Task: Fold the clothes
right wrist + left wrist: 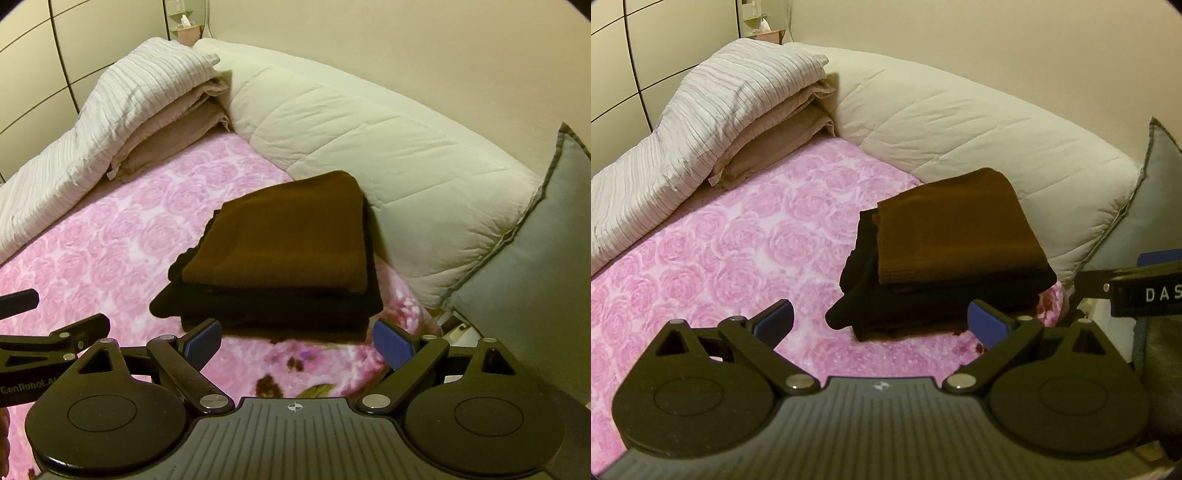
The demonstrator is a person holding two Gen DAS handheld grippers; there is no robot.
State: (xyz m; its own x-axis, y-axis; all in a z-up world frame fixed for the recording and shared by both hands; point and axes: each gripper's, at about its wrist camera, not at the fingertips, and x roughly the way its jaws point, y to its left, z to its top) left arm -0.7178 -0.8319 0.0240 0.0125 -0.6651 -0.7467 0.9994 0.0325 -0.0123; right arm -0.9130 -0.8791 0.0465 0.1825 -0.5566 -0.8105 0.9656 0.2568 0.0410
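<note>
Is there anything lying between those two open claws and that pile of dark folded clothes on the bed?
Nothing visible. Only bare pink rose-patterned bedspread lies between the open right gripper and the folded brown garment on its black folded stack. The open left gripper also faces it unobstructed.

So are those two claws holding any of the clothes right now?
No. The left gripper and the right gripper are both open and empty, in front of the folded brown cloth on the dark pile.
</note>
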